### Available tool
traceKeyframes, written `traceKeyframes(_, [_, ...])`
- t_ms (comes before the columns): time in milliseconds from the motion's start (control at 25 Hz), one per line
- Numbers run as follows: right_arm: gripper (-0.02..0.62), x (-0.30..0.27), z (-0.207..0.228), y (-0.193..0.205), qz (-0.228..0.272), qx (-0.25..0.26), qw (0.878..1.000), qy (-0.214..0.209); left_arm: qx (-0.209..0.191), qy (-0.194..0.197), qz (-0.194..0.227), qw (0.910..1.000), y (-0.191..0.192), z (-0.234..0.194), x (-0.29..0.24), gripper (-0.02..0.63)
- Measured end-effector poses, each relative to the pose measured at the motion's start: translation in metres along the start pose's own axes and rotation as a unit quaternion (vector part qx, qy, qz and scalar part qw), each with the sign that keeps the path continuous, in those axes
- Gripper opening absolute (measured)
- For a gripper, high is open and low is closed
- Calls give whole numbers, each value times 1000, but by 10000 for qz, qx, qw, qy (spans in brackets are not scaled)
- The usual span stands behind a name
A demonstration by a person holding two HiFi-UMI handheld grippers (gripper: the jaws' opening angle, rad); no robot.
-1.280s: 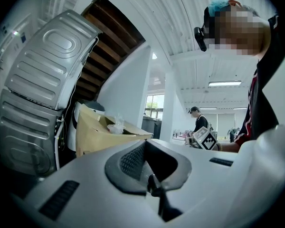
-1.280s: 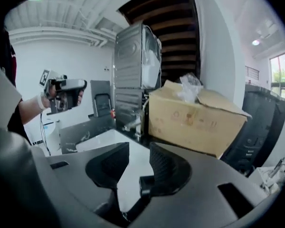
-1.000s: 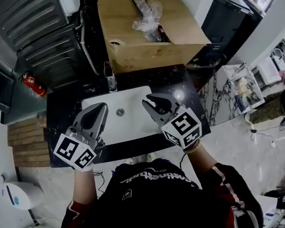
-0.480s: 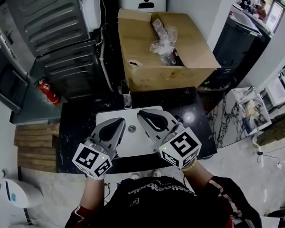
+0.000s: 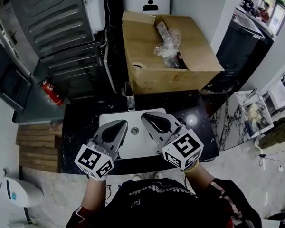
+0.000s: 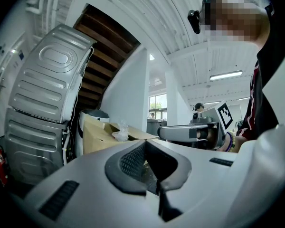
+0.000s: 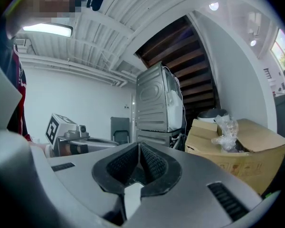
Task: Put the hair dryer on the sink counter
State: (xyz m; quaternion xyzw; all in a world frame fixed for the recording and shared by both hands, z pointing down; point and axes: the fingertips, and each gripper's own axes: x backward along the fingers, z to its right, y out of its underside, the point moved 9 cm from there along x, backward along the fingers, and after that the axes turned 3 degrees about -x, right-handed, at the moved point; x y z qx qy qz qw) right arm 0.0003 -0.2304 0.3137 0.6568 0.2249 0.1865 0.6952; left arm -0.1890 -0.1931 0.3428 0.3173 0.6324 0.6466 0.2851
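A tall grey ribbed machine (image 5: pixel 57 27) stands at the far left, and beside it an open cardboard box (image 5: pixel 180 75) sits against the back edge of the dark, speckled worktop (image 5: pixel 199 122). A white basin (image 5: pixel 135 144) is set into the worktop, with a tap (image 5: pixel 129 99) at its far rim.

No hair dryer shows plainly. A plastic-wrapped bundle (image 5: pixel 168 44) lying in the box may be it, but the wrap hides which way it points and how its long axis runs.

The floor is pale stone, with wooden slats (image 5: pixel 38 146) to the left and a red fire extinguisher (image 5: pixel 51 91) by the machine.

The left claw (image 5: pixel 121 124) and right claw (image 5: pixel 147 117) hover over the basin. Both are pressed together with nothing between them.

A second ago the right claw stood slightly spread, and the head view showed less of the room beyond the box.
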Motion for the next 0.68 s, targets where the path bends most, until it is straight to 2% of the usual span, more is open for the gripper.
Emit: traceKeyframes(680, [46, 4, -1, 4, -123, 22, 9999, -61, 109, 43, 52, 9999, -1, 1, -2, 14])
